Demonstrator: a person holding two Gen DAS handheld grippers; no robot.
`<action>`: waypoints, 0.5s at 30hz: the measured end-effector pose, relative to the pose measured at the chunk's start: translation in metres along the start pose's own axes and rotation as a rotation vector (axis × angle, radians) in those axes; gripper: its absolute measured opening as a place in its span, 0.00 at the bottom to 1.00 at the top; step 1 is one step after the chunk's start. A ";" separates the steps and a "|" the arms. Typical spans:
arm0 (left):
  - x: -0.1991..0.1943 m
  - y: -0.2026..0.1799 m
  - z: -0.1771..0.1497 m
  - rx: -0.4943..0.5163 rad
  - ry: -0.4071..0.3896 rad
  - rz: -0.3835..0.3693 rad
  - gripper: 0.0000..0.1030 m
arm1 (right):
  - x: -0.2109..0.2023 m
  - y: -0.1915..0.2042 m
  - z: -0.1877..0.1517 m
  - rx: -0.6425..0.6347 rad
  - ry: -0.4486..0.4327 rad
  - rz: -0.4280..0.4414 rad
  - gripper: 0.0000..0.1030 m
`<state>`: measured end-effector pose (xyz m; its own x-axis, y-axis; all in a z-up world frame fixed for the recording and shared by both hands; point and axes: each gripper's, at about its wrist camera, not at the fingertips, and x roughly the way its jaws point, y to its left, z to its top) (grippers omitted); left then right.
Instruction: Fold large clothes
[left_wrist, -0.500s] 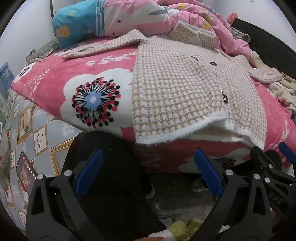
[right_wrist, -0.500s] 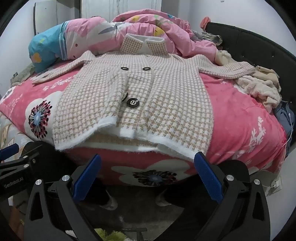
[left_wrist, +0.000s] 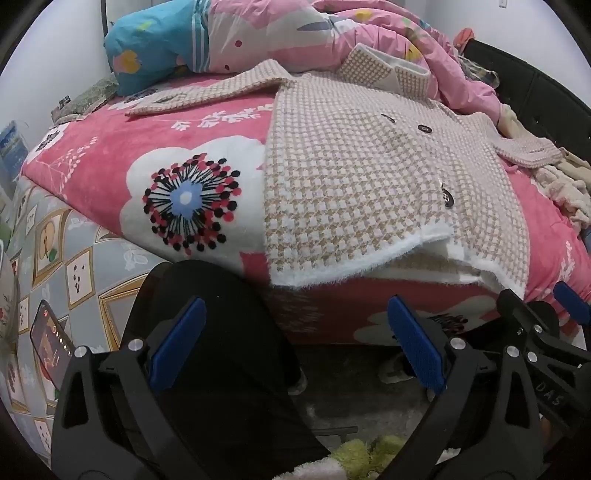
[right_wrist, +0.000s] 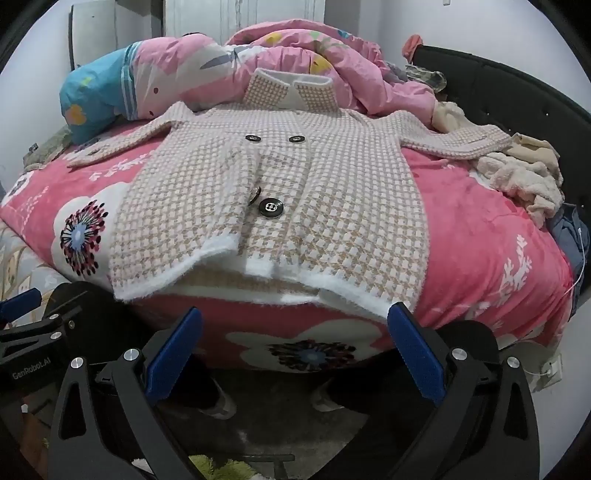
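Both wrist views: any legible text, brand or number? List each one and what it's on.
"GenRobot.AI": white print on the black body of the left gripper, at the left edge of the right wrist view.
"DAS": embossed on the black body of the right gripper, at the right edge of the left wrist view; last character uncertain.
Phone screen: lit, text too small to read.
Blue packet beside the bed: print blurred.

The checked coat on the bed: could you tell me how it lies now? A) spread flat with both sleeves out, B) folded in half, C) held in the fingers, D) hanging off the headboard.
A: the checked coat lies spread flat, front up, sleeves out to each side.
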<state>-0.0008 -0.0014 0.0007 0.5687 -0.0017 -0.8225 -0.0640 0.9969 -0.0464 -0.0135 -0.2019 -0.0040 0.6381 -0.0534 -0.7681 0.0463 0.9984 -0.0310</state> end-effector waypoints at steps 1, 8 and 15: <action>0.000 0.000 0.000 -0.001 0.000 0.000 0.92 | 0.001 0.000 0.001 -0.004 0.002 0.002 0.95; -0.002 0.002 0.001 -0.007 -0.001 -0.007 0.92 | 0.000 0.001 0.001 -0.005 -0.001 0.003 0.95; -0.002 0.003 0.001 -0.008 -0.004 -0.008 0.92 | 0.000 0.002 0.002 -0.009 -0.004 0.000 0.95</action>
<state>-0.0011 0.0016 0.0029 0.5723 -0.0091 -0.8200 -0.0662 0.9962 -0.0572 -0.0117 -0.2004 -0.0023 0.6416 -0.0531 -0.7652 0.0388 0.9986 -0.0368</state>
